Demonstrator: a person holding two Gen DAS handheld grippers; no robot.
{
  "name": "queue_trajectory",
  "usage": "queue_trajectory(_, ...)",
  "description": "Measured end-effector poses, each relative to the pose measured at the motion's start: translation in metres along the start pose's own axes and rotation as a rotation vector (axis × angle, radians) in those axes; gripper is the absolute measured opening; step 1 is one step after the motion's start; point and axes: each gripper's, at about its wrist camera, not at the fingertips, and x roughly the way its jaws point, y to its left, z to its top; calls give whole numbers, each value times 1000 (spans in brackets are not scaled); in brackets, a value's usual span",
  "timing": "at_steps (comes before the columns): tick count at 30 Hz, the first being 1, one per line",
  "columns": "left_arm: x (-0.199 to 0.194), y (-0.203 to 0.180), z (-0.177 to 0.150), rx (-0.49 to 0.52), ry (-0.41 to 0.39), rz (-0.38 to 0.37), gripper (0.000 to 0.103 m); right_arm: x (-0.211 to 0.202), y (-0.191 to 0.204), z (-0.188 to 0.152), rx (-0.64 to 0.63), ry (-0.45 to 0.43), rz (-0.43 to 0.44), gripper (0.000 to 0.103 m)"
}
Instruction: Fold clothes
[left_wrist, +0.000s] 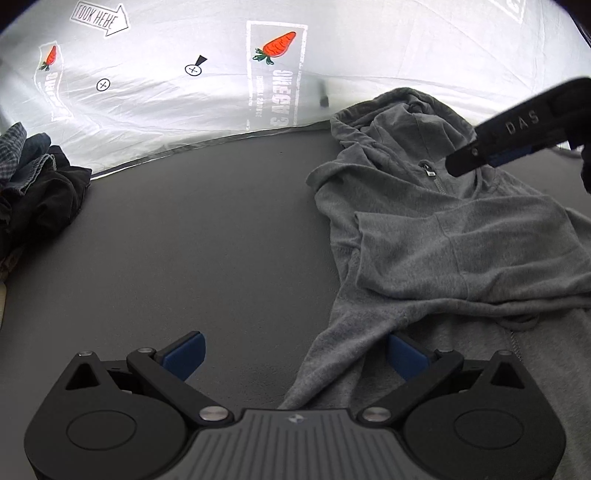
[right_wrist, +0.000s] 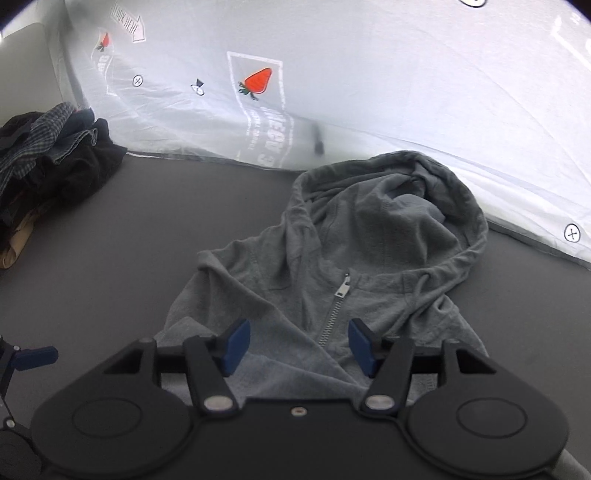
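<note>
Nearest to me, the left gripper (left_wrist: 293, 352) stood spread wide, its blue pads (left_wrist: 184, 354) clear of everything; the lower edge of the grey hoodie (left_wrist: 424, 236) lay between them, but neither pad pressed on it. The right gripper (right_wrist: 299, 345) was likewise released, its jaws parted above the garment's chest with the zipper (right_wrist: 334, 310) running up between the two blue pads, nothing pinched. From the left wrist view, the right gripper showed as a dark finger hanging over the hoodie's collar, near the zip pull.

The hoodie lay face up on the dark grey surface (left_wrist: 207, 221), zipped to the neck, one sleeve folded across its front, a drawstring trailing over the chest. Its hood (right_wrist: 399, 206) sat crumpled at the far end, touching the edge of the white sheet (left_wrist: 332, 55).

Off to the left, well apart from the hoodie, a heap of dark and checked clothes (right_wrist: 51, 155) was bunched against the same sheet. Beyond rose the white sheet itself, wrinkled, printed with carrots (left_wrist: 277, 46) and an arrow.
</note>
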Motion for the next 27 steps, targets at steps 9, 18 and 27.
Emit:
queue_trajectory(9, 16, -6, 7, -32, -42, 73, 103, 40, 36, 33, -187, 25, 134, 57)
queue_trajectory(18, 12, 5, 12, -162, -101, 141, 103, 93, 63, 57, -304, 143, 242, 5)
queue_trajectory(27, 19, 49, 5, -415, -10, 136, 103, 111, 65, 85, -135, 132, 264, 11)
